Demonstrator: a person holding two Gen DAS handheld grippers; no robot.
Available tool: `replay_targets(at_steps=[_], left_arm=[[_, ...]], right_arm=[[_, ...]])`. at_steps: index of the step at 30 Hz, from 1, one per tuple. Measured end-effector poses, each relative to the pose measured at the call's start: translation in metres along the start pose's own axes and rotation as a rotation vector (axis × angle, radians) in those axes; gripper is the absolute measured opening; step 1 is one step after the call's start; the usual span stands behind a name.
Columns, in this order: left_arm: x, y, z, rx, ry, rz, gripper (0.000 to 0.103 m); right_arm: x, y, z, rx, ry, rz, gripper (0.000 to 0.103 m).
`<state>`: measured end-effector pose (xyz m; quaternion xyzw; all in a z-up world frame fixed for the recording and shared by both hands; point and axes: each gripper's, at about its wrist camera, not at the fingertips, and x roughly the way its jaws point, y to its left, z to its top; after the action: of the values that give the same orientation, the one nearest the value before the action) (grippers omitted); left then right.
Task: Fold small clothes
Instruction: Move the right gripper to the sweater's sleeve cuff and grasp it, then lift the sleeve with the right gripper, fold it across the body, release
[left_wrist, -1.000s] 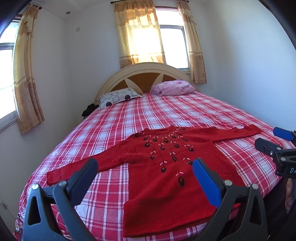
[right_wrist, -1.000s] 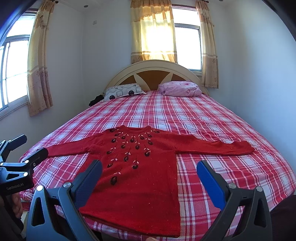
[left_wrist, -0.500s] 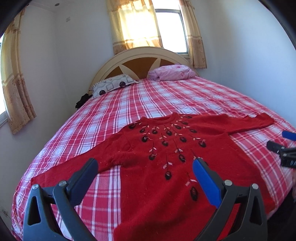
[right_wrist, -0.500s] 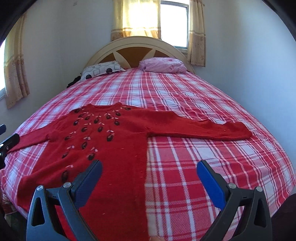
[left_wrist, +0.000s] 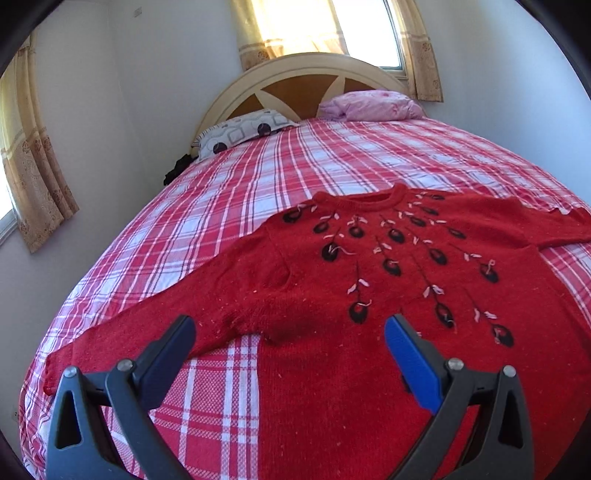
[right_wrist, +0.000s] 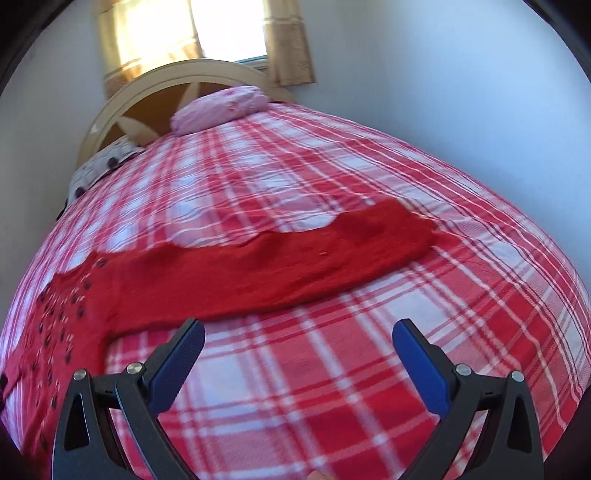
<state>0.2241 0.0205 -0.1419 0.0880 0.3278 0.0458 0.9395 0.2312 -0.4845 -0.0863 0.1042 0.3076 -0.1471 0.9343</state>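
A small red knitted sweater (left_wrist: 369, 288) with dark embroidered flowers lies flat, front up, on the plaid bed (left_wrist: 258, 177), sleeves spread out. My left gripper (left_wrist: 290, 339) is open and empty, low over the sweater's left armpit where the left sleeve (left_wrist: 147, 332) joins the body. My right gripper (right_wrist: 298, 338) is open and empty, over bare bedspread just in front of the right sleeve (right_wrist: 295, 262), whose cuff (right_wrist: 402, 229) lies farther right.
A patterned pillow (left_wrist: 243, 133) and a pink pillow (left_wrist: 369, 105) lie at the cream headboard (left_wrist: 303, 77). Walls run along both sides of the bed (right_wrist: 369, 369). A dark object (left_wrist: 177, 168) sits at the bed's far left edge.
Both grippers have moved forward and down toward the bed. The left one has closed in on the left armpit, the right one has swung right toward the right sleeve. The sweater has not moved.
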Motion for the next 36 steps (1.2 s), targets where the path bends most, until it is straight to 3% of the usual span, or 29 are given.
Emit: replay_targets(at_steps=[4,7,11,15,17,22,27,30,36], left_arm=[[0.02,0.007,-0.002,-0.019,0.034,0.008,0.103],[0.031,0.011,-0.006,-0.037,0.06,0.009,0.103],[0.038,0.007,-0.011,-0.027,0.085,0.007,0.103],[0.04,0.003,-0.013,-0.025,0.096,0.005,0.103],[0.043,0.002,-0.014,-0.027,0.101,0.004,0.103],[0.047,0.001,-0.014,-0.031,0.12,-0.001,0.103],[0.049,0.0,-0.015,-0.033,0.133,-0.028,0.103],[0.049,-0.004,-0.016,-0.016,0.133,-0.042,0.103],[0.048,-0.003,-0.017,-0.024,0.132,-0.065,0.103]], right_arm=[[0.021,-0.042,0.019,0.103,0.012,0.008,0.1],[0.036,-0.077,0.032,0.2,0.017,0.044,0.086],[0.051,-0.119,0.049,0.321,0.009,0.032,0.081],[0.07,-0.139,0.06,0.35,0.03,0.031,0.073],[0.08,-0.142,0.062,0.361,0.048,0.055,0.063],[0.098,-0.137,0.064,0.354,0.073,0.084,0.056],[0.111,-0.126,0.062,0.287,0.092,0.056,0.04],[0.112,-0.125,0.065,0.297,0.109,0.087,0.018],[0.09,-0.098,0.073,0.27,0.06,0.165,0.016]])
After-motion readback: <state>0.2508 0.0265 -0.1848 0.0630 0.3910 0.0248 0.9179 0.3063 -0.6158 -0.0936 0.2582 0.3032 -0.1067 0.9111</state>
